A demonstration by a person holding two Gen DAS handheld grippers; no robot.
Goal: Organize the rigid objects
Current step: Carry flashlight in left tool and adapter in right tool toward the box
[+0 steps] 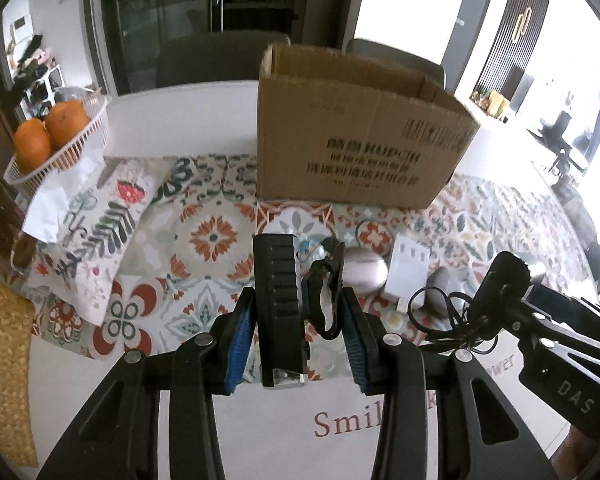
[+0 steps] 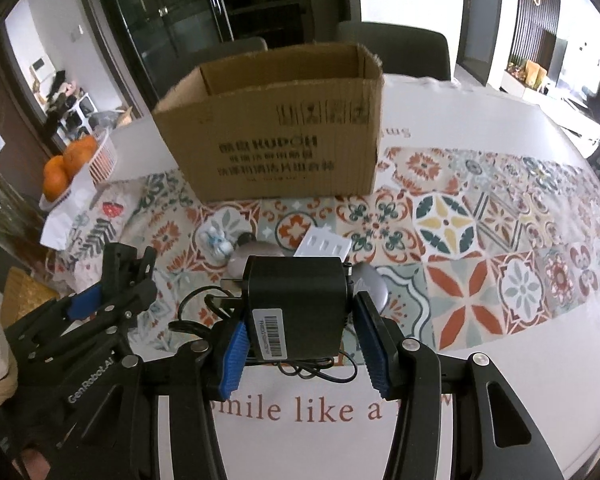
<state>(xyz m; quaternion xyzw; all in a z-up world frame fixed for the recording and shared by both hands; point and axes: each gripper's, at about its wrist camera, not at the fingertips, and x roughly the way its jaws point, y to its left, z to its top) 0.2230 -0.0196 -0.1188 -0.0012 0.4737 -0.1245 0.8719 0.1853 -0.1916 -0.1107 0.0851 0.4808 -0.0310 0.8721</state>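
**Both claws loaded in front of the box**

Left claw (image 1: pixel 298 344) grips a black clip-like gadget (image 1: pixel 278 308) upright between its blue pads (image 1: pixel 236 354); the gadget's ribbed block presses the left pad, its hinged clamp part reaches toward the right one, and a clear piece shows at its lower end. Whether the right pad touches the clamp I cannot tell.

Right claw (image 2: pixel 302 350) holds a black adapter (image 2: pixel 298 304), barcode label facing the camera. The left pad (image 2: pixel 232 360) is against it; the right pad (image 2: pixel 374 350) stands a little apart from its side. A thin black cable (image 2: pixel 316 368) trails from the adapter onto the surface (image 2: pixel 480 392) under the claw.

Straight ahead of both claws, on the patterned cloth (image 2: pixel 452 216), sits the open cardboard box (image 2: pixel 276 128). Between the claws and the box lie a small blue-and-white figurine (image 2: pixel 216 240), a white tray (image 2: pixel 324 246), a pale rounded case (image 1: pixel 364 274) and a grey mouse (image 2: pixel 374 284), close together. Far to the left of the left claw, a white basket (image 1: pixel 82 140) holds oranges (image 1: pixel 46 134), near a folded floral cloth (image 1: pixel 96 232).
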